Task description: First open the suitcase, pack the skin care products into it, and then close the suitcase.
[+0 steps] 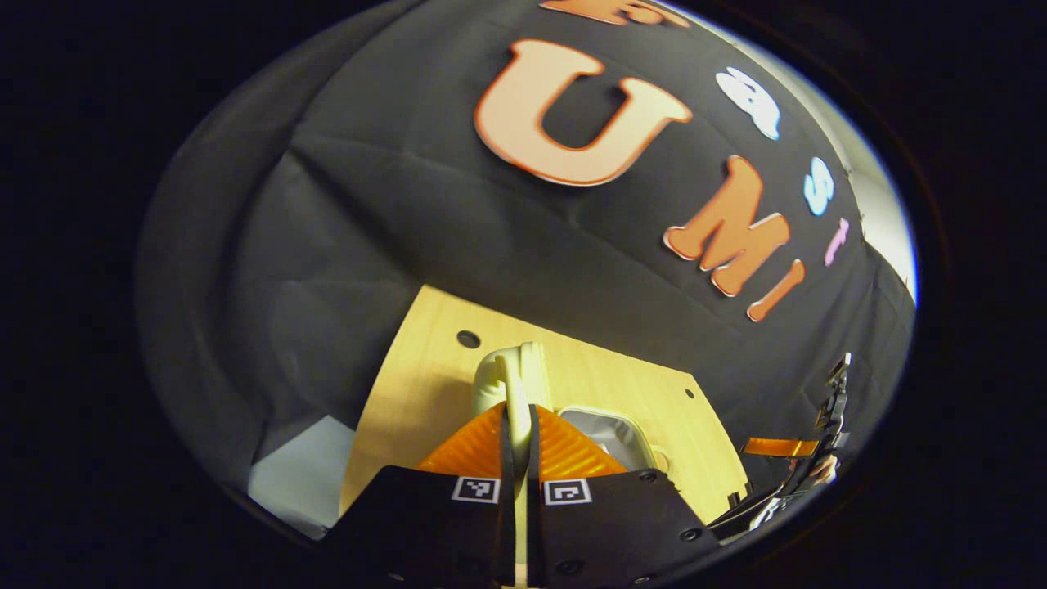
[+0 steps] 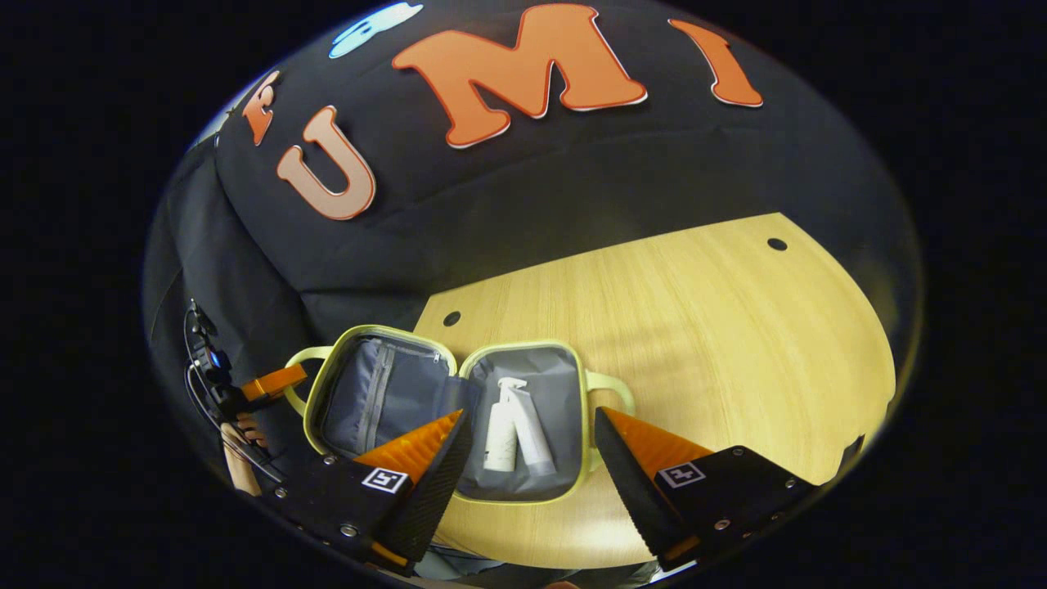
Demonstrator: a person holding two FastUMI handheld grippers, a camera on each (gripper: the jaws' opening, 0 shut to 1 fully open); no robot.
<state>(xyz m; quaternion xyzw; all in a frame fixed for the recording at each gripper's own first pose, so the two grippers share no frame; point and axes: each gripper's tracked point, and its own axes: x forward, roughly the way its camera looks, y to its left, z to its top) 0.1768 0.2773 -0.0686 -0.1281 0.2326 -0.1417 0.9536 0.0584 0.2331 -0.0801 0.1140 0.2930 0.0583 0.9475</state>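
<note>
Two bottles (image 2: 514, 433) lie inside the open suitcase (image 2: 458, 409); left gripper (image 1: 518, 425) fingers grasp its handle (image 1: 511, 380), right gripper (image 2: 532, 458) fingers spread above it.

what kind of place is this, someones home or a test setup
Most likely a staged recording booth, not a home: black cloth wall behind a bare wooden table, with just an open suitcase holding skin care bottles.
</note>
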